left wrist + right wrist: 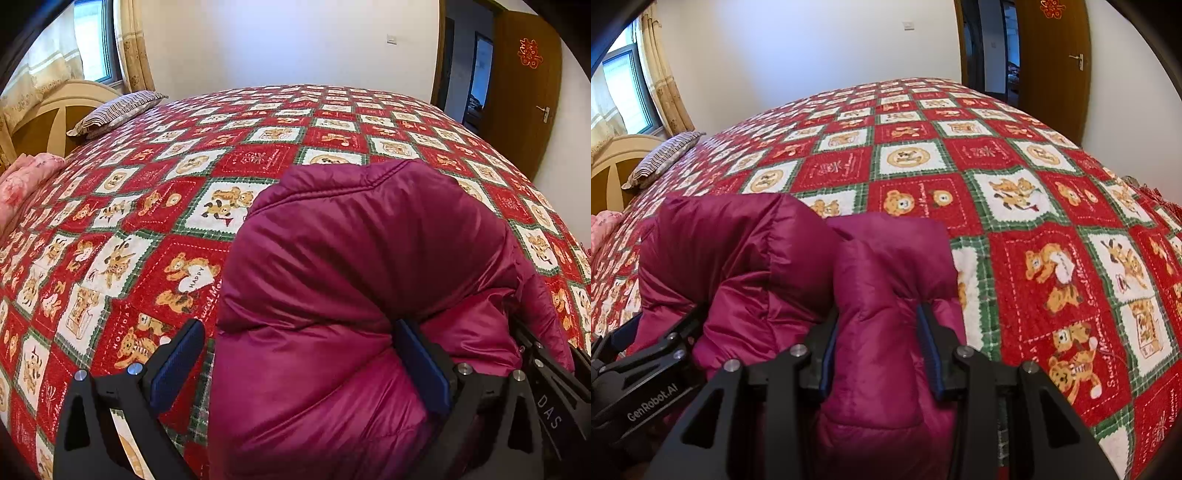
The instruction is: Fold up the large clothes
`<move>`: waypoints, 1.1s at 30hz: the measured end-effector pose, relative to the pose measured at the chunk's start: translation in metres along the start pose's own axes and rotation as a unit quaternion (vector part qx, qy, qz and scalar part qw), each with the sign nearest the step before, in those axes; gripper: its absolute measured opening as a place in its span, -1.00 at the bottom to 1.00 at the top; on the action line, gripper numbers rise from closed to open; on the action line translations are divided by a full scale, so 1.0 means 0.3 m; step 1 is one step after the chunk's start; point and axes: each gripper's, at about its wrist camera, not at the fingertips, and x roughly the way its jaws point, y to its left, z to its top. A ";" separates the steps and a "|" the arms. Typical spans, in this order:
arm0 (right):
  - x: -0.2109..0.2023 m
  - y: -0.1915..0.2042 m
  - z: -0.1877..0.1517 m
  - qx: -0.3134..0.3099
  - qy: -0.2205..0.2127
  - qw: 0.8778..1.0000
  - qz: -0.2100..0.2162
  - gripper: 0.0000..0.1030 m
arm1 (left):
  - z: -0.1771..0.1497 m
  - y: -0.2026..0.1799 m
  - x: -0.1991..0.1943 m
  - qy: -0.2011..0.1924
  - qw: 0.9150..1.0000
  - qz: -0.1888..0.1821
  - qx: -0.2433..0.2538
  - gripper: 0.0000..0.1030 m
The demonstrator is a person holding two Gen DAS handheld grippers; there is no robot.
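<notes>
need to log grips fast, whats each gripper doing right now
Left gripper: open wide, puffy magenta quilted jacket bulging between its fingers, not pinched.
Right gripper: shut on a thick fold of the jacket.

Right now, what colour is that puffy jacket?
Deep magenta, plain, quilted jacket; shows best in the left wrist view.

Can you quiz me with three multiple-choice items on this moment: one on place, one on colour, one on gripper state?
1. Where does the striped pillow lie?
A. by the headboard
B. on the jacket
C. at the door

2. What colour is the puffer jacket?
A. navy
B. magenta
C. grey

3. How does the right gripper stand?
A. open, clear of cloth
B. out of view
C. shut on the jacket

Key: 1 A, it sits at the bedspread corner near the window; 2 B, both views show magenta; 3 C, both pads press a jacket fold. The left gripper gapes wider.
</notes>
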 end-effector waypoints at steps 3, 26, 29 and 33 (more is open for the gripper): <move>0.000 0.000 -0.001 0.000 -0.001 1.000 0.000 -0.20 | 0.001 0.001 0.000 -0.001 1.000 0.001 0.000 0.98; 0.005 0.004 -0.001 -0.003 -0.002 1.000 -0.005 -0.19 | 0.002 -0.002 0.002 -0.001 1.000 0.002 0.003 0.98; 0.006 0.003 -0.001 -0.002 -0.003 1.000 -0.004 -0.19 | 0.002 -0.001 0.006 0.000 1.000 0.001 0.002 0.99; 0.006 0.003 -0.001 -0.004 -0.002 1.000 -0.005 -0.19 | 0.004 -0.002 0.008 0.001 1.000 0.000 0.002 0.99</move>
